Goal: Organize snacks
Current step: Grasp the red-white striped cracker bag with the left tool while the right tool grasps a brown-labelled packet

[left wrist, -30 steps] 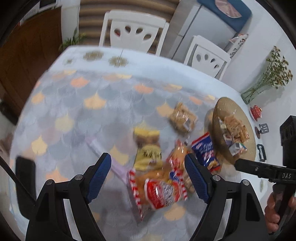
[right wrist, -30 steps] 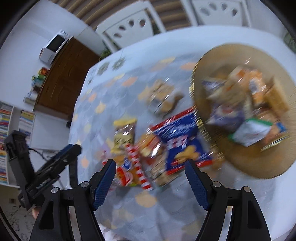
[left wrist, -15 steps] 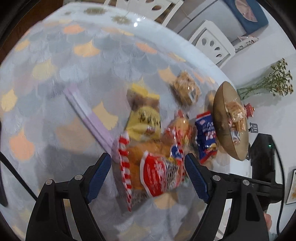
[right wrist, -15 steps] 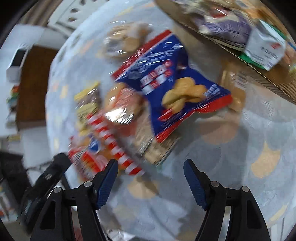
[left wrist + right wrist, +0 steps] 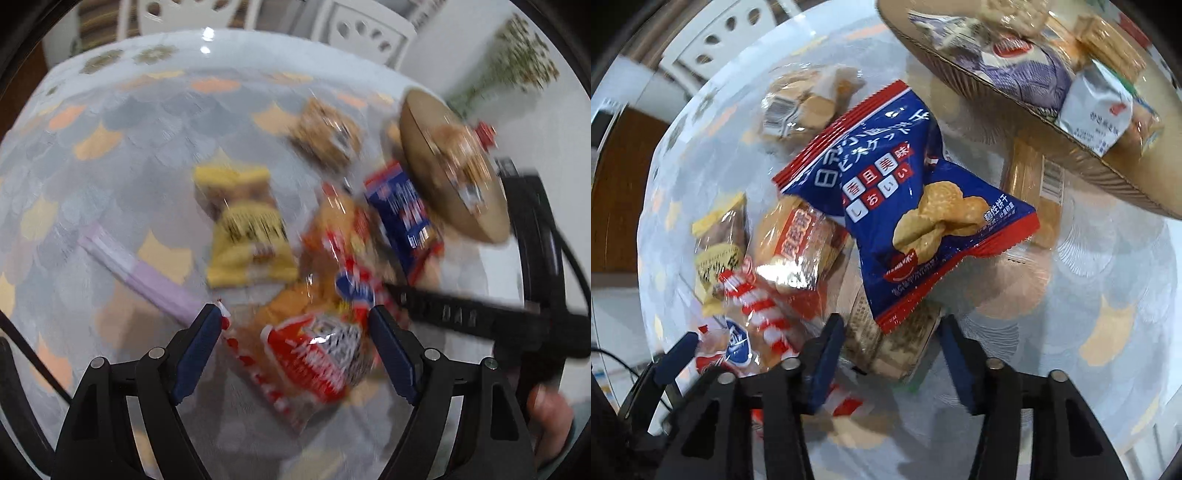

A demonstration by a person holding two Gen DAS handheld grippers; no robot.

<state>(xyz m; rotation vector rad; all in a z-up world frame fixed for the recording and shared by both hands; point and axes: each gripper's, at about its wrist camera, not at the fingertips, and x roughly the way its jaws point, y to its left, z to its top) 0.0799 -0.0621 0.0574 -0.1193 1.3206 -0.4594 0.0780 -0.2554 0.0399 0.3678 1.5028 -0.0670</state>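
Note:
Snack packets lie in a pile on the scale-patterned tablecloth (image 5: 110, 155). My left gripper (image 5: 295, 339) is open, its fingers on either side of a red-and-white striped bag of orange snacks (image 5: 314, 354). My right gripper (image 5: 890, 358) is partly closed around a clear brown cracker packet (image 5: 890, 343), which lies under the lower corner of a blue biscuit bag (image 5: 905, 206). I cannot tell if the pads press it. A yellow packet (image 5: 247, 236) and a clear cookie packet (image 5: 325, 133) lie beyond. A gold basket (image 5: 1108, 162) holds several snacks.
A flat lilac packet (image 5: 140, 273) lies left of the pile. White chairs (image 5: 365, 33) stand at the table's far side. A vase of dried flowers (image 5: 517, 62) stands far right. My right gripper's arm (image 5: 461, 314) crosses the left wrist view.
Both grippers have dropped closer to the pile. The right gripper's fingers have narrowed around the cracker packet under the blue bag. The left gripper stays open over the striped bag.

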